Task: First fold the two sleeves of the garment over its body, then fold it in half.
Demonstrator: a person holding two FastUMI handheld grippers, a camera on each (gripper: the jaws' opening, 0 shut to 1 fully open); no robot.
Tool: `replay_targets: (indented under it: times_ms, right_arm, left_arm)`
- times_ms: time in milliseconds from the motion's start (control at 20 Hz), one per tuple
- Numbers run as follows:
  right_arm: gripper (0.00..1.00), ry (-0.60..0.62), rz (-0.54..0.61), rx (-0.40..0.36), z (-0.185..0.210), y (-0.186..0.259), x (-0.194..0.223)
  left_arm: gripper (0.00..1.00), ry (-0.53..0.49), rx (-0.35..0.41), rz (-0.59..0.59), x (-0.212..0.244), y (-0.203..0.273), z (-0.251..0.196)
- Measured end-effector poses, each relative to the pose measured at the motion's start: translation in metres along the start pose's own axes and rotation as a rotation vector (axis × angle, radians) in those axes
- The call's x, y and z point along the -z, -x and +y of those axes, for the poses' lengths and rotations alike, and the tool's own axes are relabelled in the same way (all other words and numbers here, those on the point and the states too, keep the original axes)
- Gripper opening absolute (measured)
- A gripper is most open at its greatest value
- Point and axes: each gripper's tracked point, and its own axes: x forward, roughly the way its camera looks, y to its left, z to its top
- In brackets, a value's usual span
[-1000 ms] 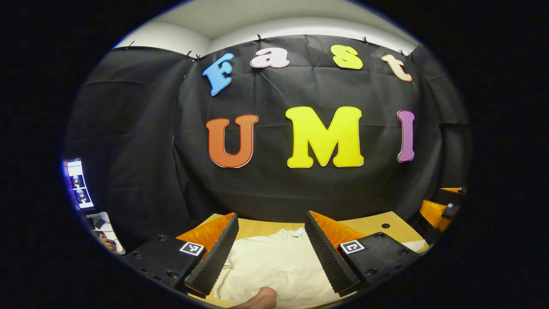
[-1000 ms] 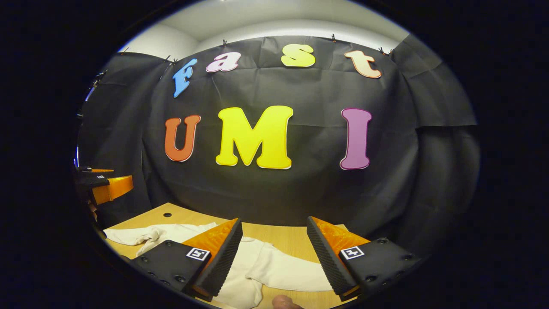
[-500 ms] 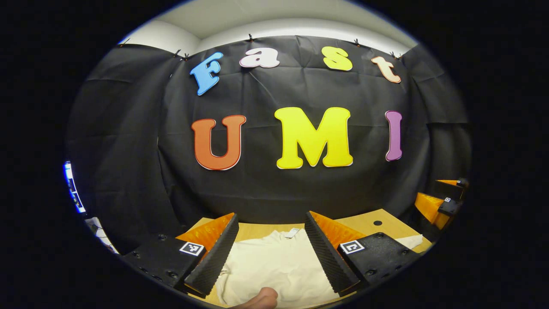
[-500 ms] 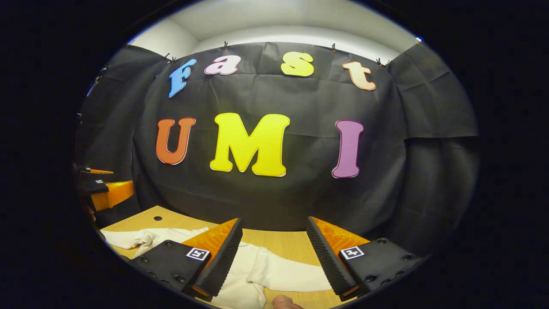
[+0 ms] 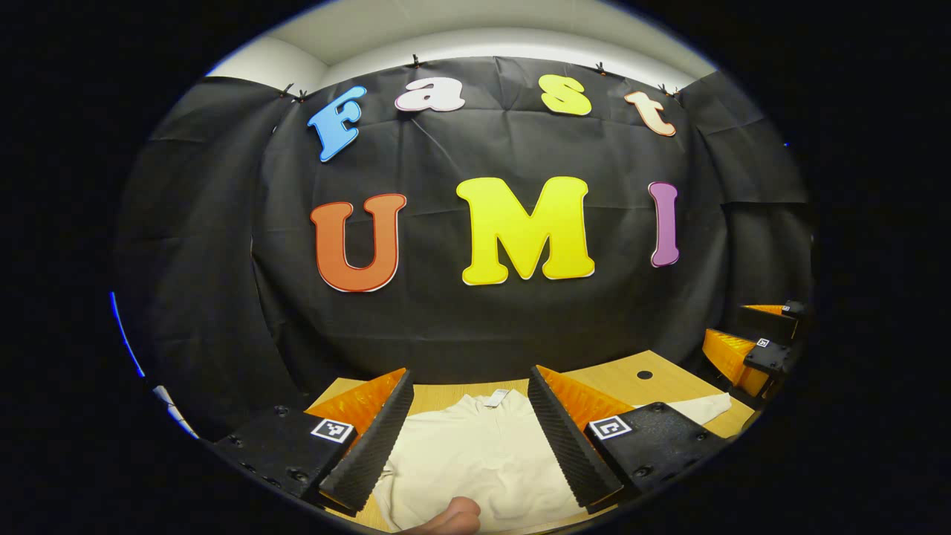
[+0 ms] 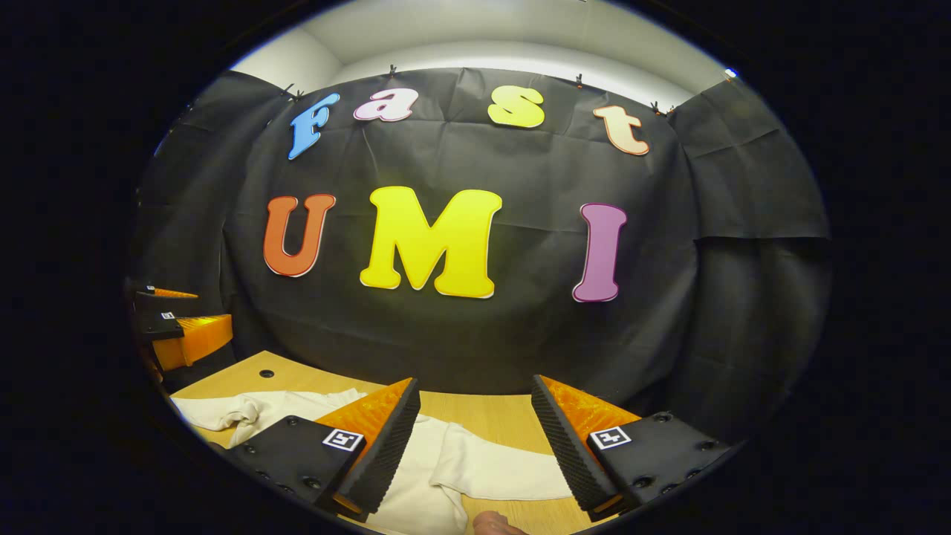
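A cream garment lies flat on the wooden table, its collar tag toward the far wall. My left gripper hovers open above its body, nothing between the fingers. In the right gripper view the same garment shows a sleeve spread out rightward beneath my open right gripper, and another bunched part lies at the left. The right gripper shows at the right edge of the left gripper view; the left gripper shows at the left edge of the right gripper view.
The black cloth wall stands close behind the table's far edge. A small round hole sits in the tabletop near the far right; the same hole shows in the right gripper view. A person's fingertip pokes in at the bottom.
Both views have drifted slightly: the left gripper has turned a little to the left and the garment sits lower between its fingers. Both grippers stay open.
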Motion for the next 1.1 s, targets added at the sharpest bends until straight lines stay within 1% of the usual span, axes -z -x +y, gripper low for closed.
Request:
replay_targets:
  times_ms: [50,200,350,450,600,700,800,900,1100]
  right_arm:
    - [0.94,0.002,0.024,0.03,-0.009,-0.006,0.009]
    - [0.94,0.005,0.064,0.085,-0.032,-0.023,0.033]
    - [0.94,0.014,0.104,0.13,-0.065,-0.041,0.064]
    - [0.94,0.015,0.167,0.166,-0.09,-0.052,0.096]
    - [0.94,0.009,0.259,0.227,-0.135,-0.063,0.145]
    - [0.95,0.011,0.318,0.251,-0.161,-0.071,0.176]
    - [0.94,0.053,0.376,0.281,-0.195,-0.079,0.213]
    - [0.95,0.054,0.423,0.316,-0.228,-0.088,0.241]
    - [0.95,0.017,0.518,0.429,-0.287,-0.097,0.283]
  left_arm:
    - [0.99,0.004,0.005,0.001,0.001,0.001,-0.001]
    - [0.99,0.025,0.006,0.0,0.005,0.002,-0.005]
    - [0.99,-0.006,-0.006,0.017,0.011,0.004,-0.01]
    - [0.99,-0.021,-0.017,0.019,0.011,0.007,-0.012]
    - [0.99,-0.019,-0.016,0.003,0.005,0.01,-0.023]
    - [0.99,-0.035,-0.021,0.011,0.004,0.01,-0.03]
    - [0.99,-0.048,-0.038,0.023,0.006,0.011,-0.031]
    - [0.99,-0.052,-0.049,0.029,0.006,0.011,-0.032]
    - [0.99,-0.056,-0.079,0.049,0.007,0.013,-0.035]
